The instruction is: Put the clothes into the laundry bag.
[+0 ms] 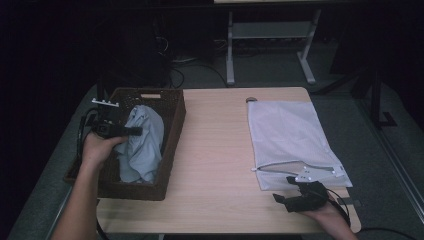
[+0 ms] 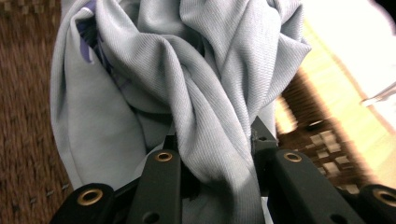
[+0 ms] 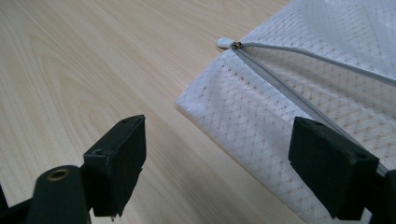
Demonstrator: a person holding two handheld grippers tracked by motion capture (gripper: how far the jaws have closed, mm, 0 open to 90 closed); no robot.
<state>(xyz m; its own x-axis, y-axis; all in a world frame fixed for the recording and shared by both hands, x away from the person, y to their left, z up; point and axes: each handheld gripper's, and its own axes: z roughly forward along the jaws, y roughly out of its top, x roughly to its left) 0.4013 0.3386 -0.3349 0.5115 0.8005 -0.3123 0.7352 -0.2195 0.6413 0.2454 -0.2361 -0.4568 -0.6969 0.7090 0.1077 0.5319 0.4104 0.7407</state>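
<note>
A pale blue-grey garment (image 1: 142,142) hangs bunched over the dark wicker basket (image 1: 170,150) at the table's left. My left gripper (image 1: 132,131) is shut on a fold of it, lifted above the basket. In the left gripper view the cloth (image 2: 187,93) is pinched between the two black jaws, with my left gripper (image 2: 219,158) half buried in it. A white mesh laundry bag (image 1: 290,137) lies flat at the right, its zipper partly undone. My right gripper (image 1: 285,192) rests near the bag's front left corner. In the right gripper view my right gripper (image 3: 219,158) stands open beside the bag's corner (image 3: 243,121) and zipper pull (image 3: 229,44).
The wooden table (image 1: 220,150) has bare surface between basket and bag. A cable trails from each gripper. Beyond the table stand a white desk frame (image 1: 270,45) and dark floor.
</note>
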